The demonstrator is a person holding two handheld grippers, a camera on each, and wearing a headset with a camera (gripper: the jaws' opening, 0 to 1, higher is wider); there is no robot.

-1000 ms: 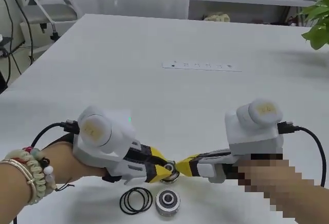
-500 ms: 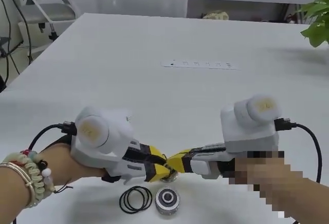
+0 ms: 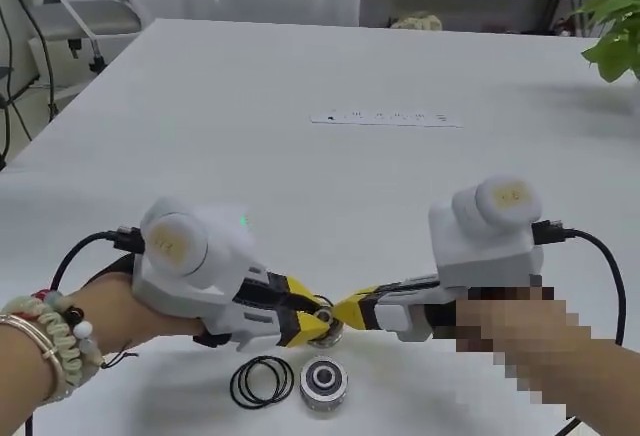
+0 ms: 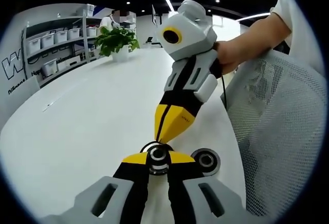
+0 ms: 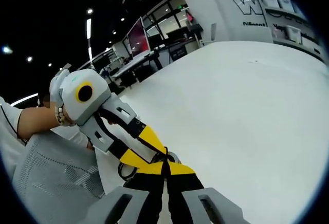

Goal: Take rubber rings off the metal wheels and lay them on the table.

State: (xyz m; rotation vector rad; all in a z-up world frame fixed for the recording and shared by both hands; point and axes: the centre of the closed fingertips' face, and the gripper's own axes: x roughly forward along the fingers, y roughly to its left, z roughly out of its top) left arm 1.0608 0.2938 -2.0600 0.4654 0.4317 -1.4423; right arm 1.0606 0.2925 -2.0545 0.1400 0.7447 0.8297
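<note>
Head view, lower centre: left gripper [image 3: 318, 324] clamps a metal wheel [image 4: 158, 158]; right gripper [image 3: 347, 312], jaws closed, seemingly pinches its rubber ring [image 4: 150, 145]. Below, on the table [image 3: 300, 186], loose rings [image 3: 262, 382] lie beside a second wheel [image 3: 323, 380].

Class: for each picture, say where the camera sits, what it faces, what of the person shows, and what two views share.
Head view: on the headset, facing forward and down at the table; left gripper, right gripper, a braceleted wrist.
Left gripper view: on the left gripper, facing along its jaws, past the metal wheel, at the right gripper; a forearm.
Right gripper view: on the right gripper, facing the left gripper; the braceleted wrist.
Shared: both gripper views show the metal wheel.
</note>
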